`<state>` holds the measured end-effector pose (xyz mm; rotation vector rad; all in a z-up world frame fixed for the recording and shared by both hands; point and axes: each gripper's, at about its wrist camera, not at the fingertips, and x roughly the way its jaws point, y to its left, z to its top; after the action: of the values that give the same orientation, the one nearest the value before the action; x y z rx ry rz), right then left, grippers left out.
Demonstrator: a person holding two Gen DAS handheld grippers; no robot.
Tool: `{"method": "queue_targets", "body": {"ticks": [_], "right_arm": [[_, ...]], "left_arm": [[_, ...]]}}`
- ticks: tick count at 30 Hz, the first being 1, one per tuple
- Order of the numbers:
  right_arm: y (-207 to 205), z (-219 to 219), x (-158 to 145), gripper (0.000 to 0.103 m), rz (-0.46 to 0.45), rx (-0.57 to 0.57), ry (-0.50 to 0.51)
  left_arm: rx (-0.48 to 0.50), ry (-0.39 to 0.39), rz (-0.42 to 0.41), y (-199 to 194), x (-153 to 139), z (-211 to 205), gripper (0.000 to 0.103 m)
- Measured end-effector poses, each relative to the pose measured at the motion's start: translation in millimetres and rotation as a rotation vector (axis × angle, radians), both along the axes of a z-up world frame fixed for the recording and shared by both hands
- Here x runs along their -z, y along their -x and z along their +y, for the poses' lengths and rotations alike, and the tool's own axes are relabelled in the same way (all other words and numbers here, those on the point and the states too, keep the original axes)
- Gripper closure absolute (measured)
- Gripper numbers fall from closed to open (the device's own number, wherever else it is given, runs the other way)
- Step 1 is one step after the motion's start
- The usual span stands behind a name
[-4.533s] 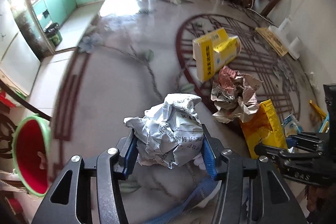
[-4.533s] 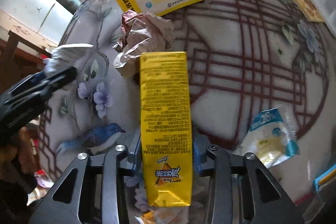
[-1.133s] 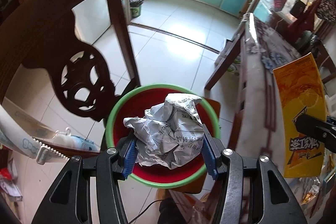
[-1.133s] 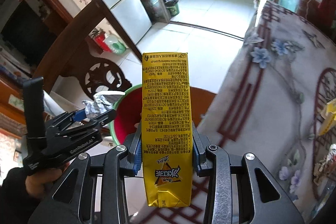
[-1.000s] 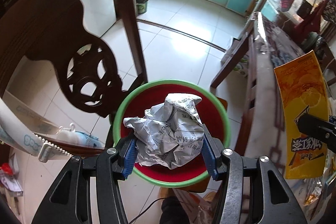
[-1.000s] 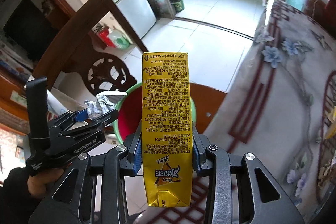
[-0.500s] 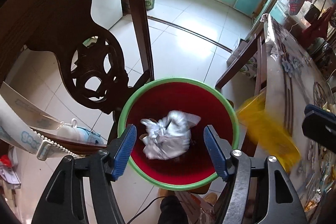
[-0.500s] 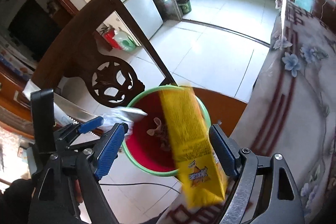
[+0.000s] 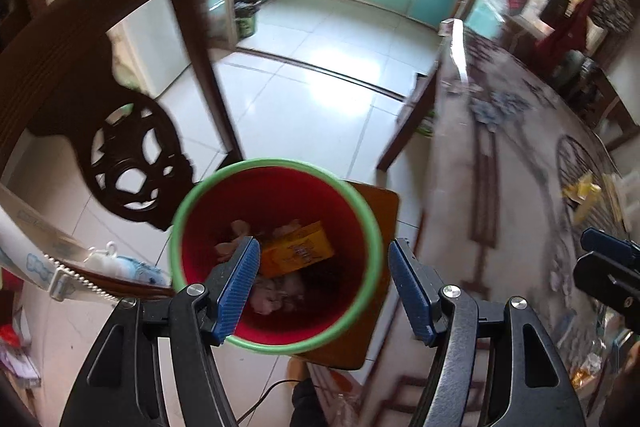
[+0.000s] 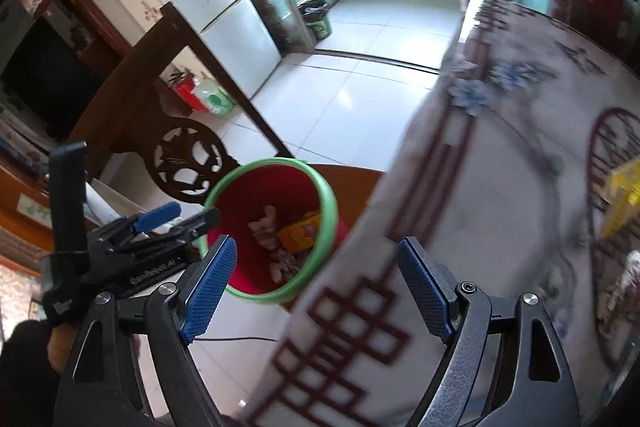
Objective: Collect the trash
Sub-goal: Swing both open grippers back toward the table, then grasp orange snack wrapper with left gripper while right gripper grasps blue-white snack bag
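Off to the left there's a carved wooden chair [image 9: 120, 131] right next to the bin [image 9: 276, 263], so any careless swing of the left gripper [image 9: 320, 281] could clip the chair back or knock the bin's green rim. That gripper hangs over the bin with its jaws spread wide and nothing between them. Down inside you can see the yellow carton [image 9: 298, 254] lying on crumpled paper [image 9: 276, 293], so that trash is where it belongs. Moving right, the right gripper [image 10: 316, 283] is also wide open and empty, sitting over the edge of the table [image 10: 500, 187]. More trash is on the table, a yellow box [image 10: 624, 195] at the far right, though it's pretty blurry. Main risks I'd guess: the bin seems perched on the chair seat, so a bump could tip it, and reaching back fast across the table edge could catch the cloth.
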<state>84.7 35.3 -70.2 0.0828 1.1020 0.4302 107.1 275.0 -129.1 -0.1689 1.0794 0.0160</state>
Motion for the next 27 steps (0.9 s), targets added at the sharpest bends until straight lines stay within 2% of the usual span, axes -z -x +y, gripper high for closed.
{"method": "queue_targets", "body": {"ticks": [7, 12, 15, 20, 24, 27], "right_arm": [[28, -75, -8, 0.02, -0.022, 0.101, 0.047], [48, -160, -2, 0.02, -0.005, 0.233, 0.08], [55, -218, 1, 0.02, 0.009, 0.332, 0.134], [69, -316, 25, 0.019, 0.112, 0.411, 0.185], [81, -360, 51, 0.019, 0.174, 0.427, 0.239], [85, -381, 66, 0.019, 0.213, 0.441, 0.226]], "left_arm": [[0.094, 0.004, -0.024, 6, -15, -71, 0.037], [0.188, 0.019, -0.024, 20, -21, -131, 0.037], [0.275, 0.028, -0.02, 32, -23, -178, 0.037], [0.443, 0.071, -0.009, 57, -27, -255, 0.037], [0.555, 0.077, 0.016, 76, -24, -307, 0.037], [0.611, 0.078, 0.035, 86, -21, -336, 0.037]]}}
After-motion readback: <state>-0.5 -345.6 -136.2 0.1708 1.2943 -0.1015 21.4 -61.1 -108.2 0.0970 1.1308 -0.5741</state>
